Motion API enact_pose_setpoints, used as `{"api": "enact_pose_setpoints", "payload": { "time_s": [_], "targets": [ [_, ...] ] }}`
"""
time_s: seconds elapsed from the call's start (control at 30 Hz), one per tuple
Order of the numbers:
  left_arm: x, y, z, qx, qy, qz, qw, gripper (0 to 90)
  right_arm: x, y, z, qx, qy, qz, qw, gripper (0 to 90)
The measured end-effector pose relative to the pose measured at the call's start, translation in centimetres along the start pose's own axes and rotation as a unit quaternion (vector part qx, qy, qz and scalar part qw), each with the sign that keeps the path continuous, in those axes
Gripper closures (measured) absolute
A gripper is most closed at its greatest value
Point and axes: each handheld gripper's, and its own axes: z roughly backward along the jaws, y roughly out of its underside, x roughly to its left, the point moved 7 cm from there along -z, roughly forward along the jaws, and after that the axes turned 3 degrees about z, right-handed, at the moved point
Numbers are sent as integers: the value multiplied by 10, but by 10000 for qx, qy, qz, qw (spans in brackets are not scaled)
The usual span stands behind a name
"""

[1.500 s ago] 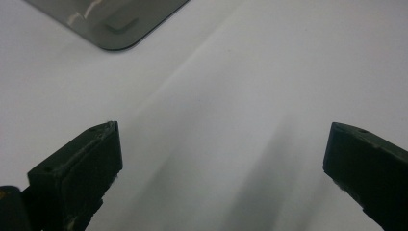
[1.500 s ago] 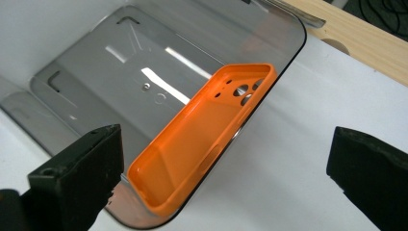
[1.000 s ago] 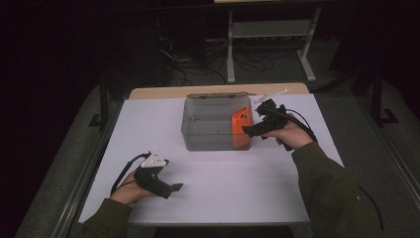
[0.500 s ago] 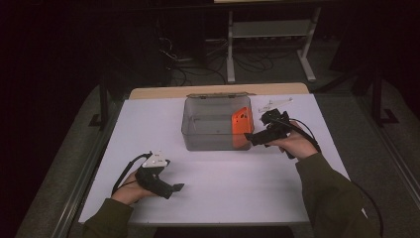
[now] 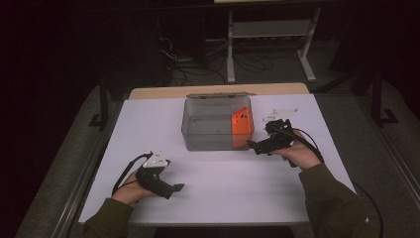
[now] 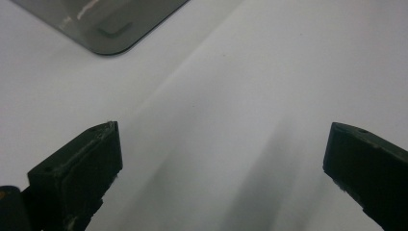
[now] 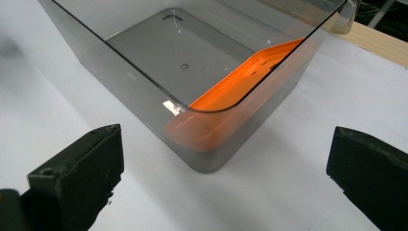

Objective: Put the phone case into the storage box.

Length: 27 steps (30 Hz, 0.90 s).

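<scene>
Nearest to me, my left gripper rests low on the white table, close to the front edge and well apart from everything else; in the left gripper view its two black jaws stand spread wide with nothing but bare tabletop between them, and a rounded corner of the bin just shows at the top of that view. Farther in and over on the other side, my right gripper sits in my right hand just beside the front right corner of the clear grey bin, not touching it as far as I can see. Its jaws are also spread wide and hold nothing; in the right gripper view the bin's near corner stands between and beyond them. Inside the bin, the orange plate leans tilted against the right-hand wall, its lower edge down on the bin floor near that front corner and its upper edge up toward the rim. The bin stands open-topped in the middle of the table's far half, its lid hanging at the back.
</scene>
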Motion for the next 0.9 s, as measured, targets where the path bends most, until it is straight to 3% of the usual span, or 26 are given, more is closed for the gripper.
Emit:
{"api": "enact_pose_setpoints", "payload": {
  "time_s": [0.47, 0.9],
  "targets": [
    [1, 2, 1, -15, 16, 45, 10000, 0, 14, 19, 2, -201, -80, 124, 9997, 0],
    [3, 2, 3, -63, -25, 110, 9999, 0, 23, 41, 8, -334, -81, 77, 9994, 0]
  ]
}}
